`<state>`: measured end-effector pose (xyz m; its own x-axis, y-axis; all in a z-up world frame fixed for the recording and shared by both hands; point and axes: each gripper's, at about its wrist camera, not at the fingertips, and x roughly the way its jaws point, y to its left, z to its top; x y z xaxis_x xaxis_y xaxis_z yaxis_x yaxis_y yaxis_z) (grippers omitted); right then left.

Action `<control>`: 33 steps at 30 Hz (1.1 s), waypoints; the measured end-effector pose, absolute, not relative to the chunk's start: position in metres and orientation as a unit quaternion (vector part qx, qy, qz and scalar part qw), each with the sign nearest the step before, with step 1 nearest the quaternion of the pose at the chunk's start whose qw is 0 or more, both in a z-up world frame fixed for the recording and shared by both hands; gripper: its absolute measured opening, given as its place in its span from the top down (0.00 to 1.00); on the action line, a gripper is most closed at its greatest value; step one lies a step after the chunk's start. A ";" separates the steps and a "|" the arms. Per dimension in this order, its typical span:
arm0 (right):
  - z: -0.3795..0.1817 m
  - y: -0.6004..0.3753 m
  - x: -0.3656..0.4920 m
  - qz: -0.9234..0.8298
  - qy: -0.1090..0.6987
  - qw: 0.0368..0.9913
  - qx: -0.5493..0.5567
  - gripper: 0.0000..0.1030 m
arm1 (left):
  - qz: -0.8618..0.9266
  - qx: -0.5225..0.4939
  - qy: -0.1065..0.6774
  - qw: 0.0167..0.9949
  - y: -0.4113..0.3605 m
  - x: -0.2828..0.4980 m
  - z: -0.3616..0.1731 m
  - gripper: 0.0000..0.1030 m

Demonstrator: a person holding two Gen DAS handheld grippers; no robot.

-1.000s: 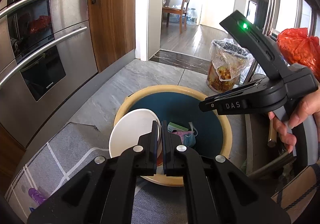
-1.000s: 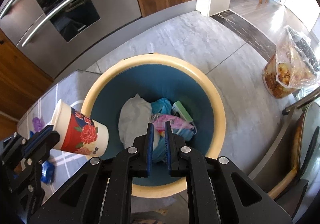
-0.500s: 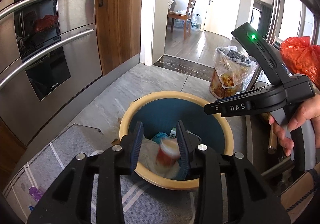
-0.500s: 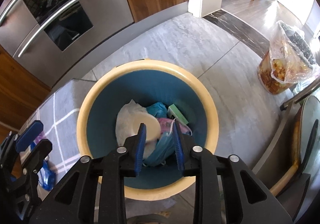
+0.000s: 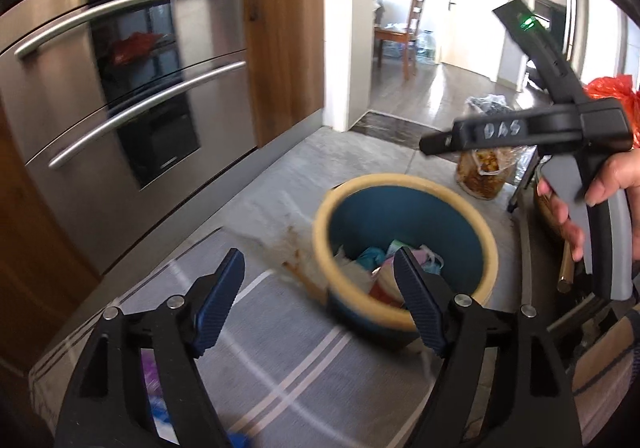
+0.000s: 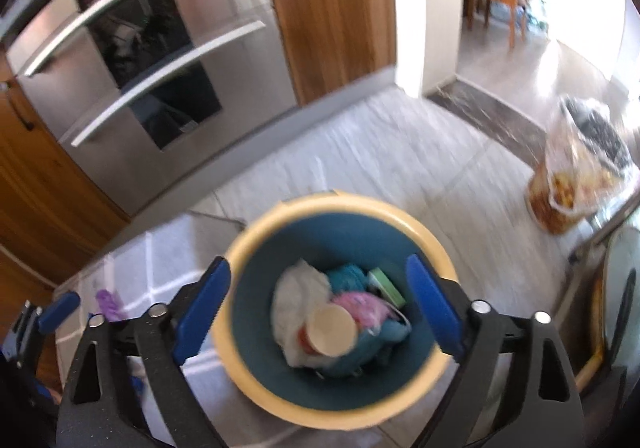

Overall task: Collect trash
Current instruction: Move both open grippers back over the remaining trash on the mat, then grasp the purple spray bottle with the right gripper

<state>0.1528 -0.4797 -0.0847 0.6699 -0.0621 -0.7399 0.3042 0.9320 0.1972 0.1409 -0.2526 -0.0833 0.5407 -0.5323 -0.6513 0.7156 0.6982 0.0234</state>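
"DAS" is showing on the right gripper (image 5: 524,129); both it and the left gripper (image 5: 320,302) are gaping, empty; round blue bin (image 6: 436,252) is holding a paper cup (image 6: 332,332) at 6 o'clock.

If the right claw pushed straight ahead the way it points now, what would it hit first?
Probably the paper cup lying on the trash inside the blue bin. The open right claw looks straight down into it; depth is uncertain in this blurred view.

Brushed steel oven (image 5: 120,95), glossy wood cabinet (image 5: 284,39), woven cloth rug (image 5: 304,380), paper cup (image 6: 332,332)
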 end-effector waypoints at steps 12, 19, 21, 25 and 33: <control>-0.048 -0.397 0.166 -0.035 0.325 0.941 0.093 0.06 | -0.256 0.123 0.309 0.908 -0.126 0.142 -0.037 0.17; -0.061 -0.315 0.185 0.066 0.368 0.927 0.025 0.06 | -0.174 0.067 0.342 0.921 -0.048 0.144 -0.030 0.16; -0.070 -0.291 0.191 0.091 0.390 0.916 0.011 0.06 | -0.153 0.055 0.351 0.922 -0.032 0.143 -0.031 0.16; -0.095 -0.245 0.203 0.117 0.426 0.896 -0.045 0.06 | -0.125 0.039 0.364 0.922 -0.011 0.142 -0.039 0.16; -0.154 -0.188 0.240 0.132 0.479 0.862 -0.100 0.06 | -0.093 0.027 0.398 0.912 0.009 0.152 -0.073 0.16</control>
